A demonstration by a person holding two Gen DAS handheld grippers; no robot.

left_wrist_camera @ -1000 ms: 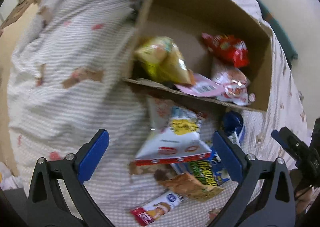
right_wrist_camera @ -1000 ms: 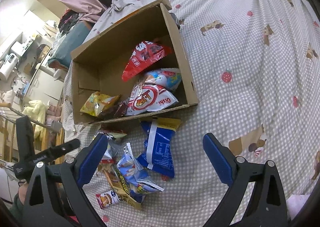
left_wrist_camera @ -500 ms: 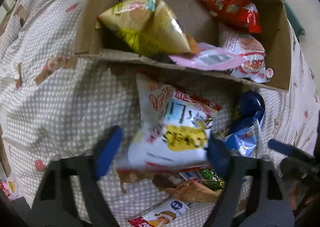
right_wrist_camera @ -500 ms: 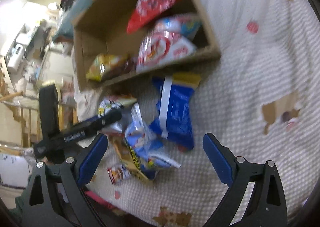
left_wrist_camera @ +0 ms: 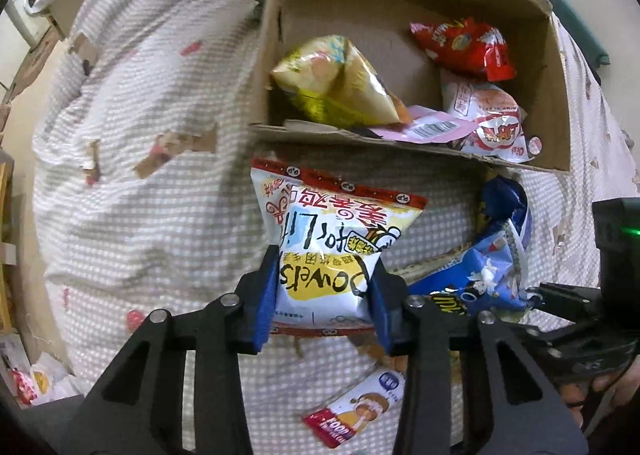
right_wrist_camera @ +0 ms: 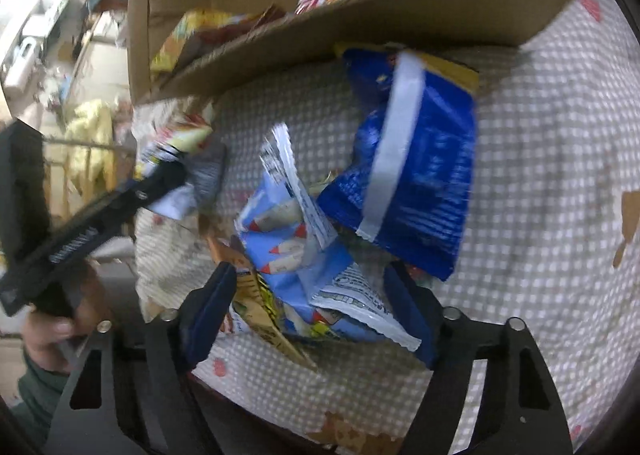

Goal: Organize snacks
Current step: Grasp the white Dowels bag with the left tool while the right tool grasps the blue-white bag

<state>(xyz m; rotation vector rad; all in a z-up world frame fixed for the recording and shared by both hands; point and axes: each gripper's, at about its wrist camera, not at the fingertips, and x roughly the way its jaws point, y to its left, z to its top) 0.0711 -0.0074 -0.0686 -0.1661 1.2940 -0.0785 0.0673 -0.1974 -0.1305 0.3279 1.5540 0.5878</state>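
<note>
Gripping a puffy white-and-red snack bag (left_wrist_camera: 324, 251), left claw (left_wrist_camera: 322, 295), right claw (right_wrist_camera: 316, 315) spread around a light-blue packet (right_wrist_camera: 296, 251)

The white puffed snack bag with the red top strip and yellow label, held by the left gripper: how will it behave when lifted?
The white puffed snack bag looks air-filled, so probably light for its size. The left gripper pinches its lower part, where the film bulges, so it may sag or swing. The glossy film could slip; a hard squeeze might crush the contents.
</note>
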